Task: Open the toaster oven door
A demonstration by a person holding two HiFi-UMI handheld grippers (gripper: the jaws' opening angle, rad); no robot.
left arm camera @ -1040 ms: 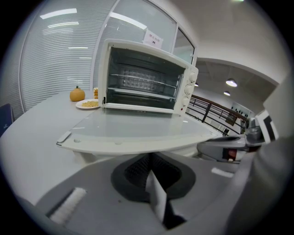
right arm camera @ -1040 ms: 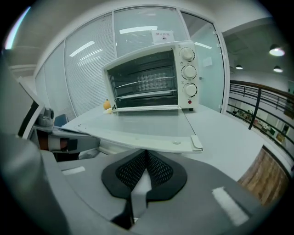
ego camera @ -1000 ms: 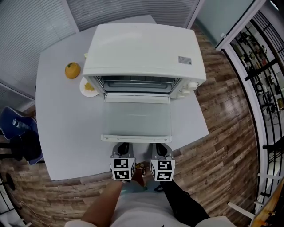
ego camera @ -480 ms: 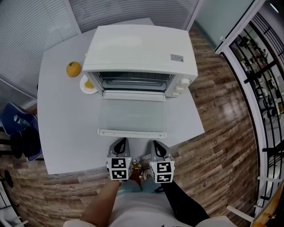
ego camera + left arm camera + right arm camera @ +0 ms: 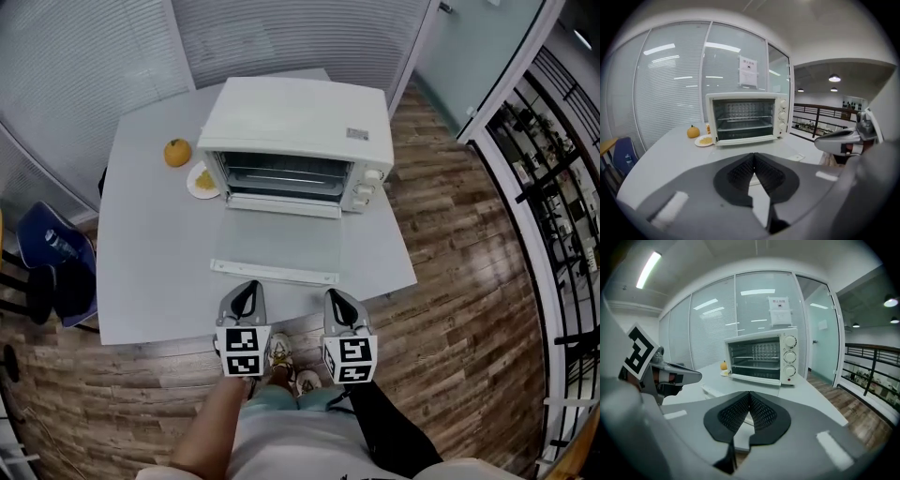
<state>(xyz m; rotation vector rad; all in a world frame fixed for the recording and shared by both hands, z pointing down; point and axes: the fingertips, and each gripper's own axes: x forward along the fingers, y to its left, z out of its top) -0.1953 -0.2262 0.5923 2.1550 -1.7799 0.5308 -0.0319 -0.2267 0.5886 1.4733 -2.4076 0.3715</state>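
Observation:
A white toaster oven [image 5: 300,127] stands at the back of a white table [image 5: 155,272]. Its glass door [image 5: 281,246] lies folded flat toward me, handle [image 5: 274,272] at the front edge, and the wire rack inside shows. The oven [image 5: 745,116] appears straight ahead in the left gripper view; in the right gripper view the oven [image 5: 761,357] has its knobs on the right. My left gripper [image 5: 246,298] and right gripper [image 5: 339,305] hover side by side just off the table's near edge, short of the handle. Both are shut, jaw tips touching, holding nothing.
An orange [image 5: 177,152] and a small plate of yellow food [image 5: 202,180] sit left of the oven. A blue chair [image 5: 52,258] stands at the table's left. Glass partition walls run behind the table, wooden floor and a railing [image 5: 553,187] to the right.
Both grippers have drawn back from the door handle toward me. The head camera has risen or pulled back, so oven and table look smaller. The door stays flat open.

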